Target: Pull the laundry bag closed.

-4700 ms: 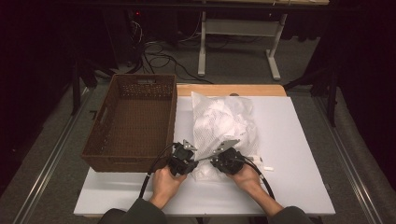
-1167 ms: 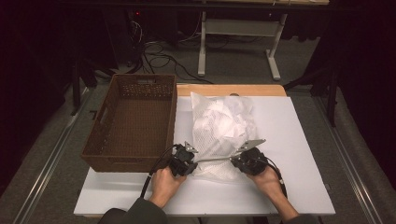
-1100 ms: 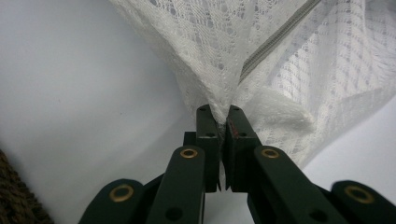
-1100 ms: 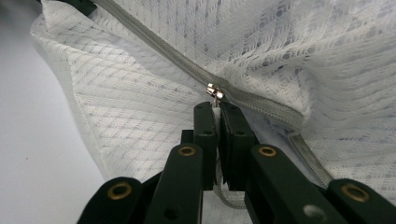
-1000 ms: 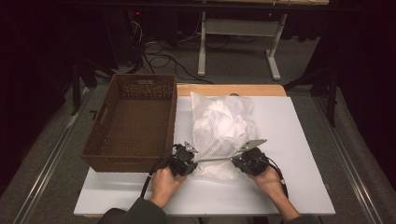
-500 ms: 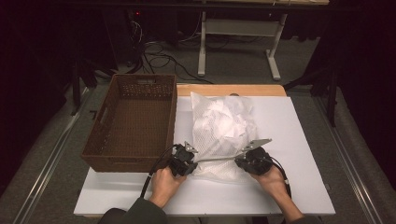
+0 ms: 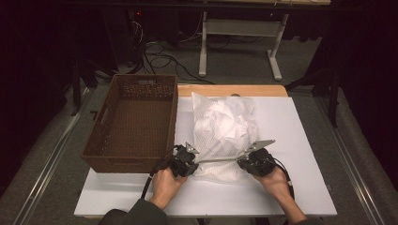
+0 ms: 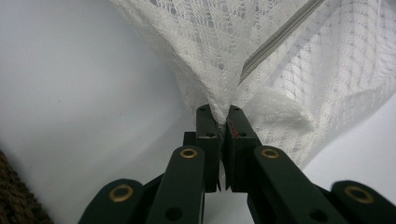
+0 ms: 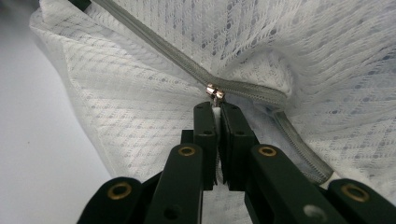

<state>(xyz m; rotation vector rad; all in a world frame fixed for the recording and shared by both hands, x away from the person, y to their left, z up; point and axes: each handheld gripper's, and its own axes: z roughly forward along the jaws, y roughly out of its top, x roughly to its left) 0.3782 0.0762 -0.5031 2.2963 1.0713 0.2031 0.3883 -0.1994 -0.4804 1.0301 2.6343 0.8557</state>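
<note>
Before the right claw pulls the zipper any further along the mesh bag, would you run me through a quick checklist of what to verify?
1. Left claw clamped on the corner of the mesh bag: ok.
2. Right claw shut on the zipper pull: ok.
3. Zipper stretched straight between the two claws: ok, per the high view.
4. Mesh clear of the slider's path: cannot tell; folds bunch just past it.
5. Room on the table to the right for more travel: ok.
6. Wicker basket apart from the bag and out of the way: ok.
</note>
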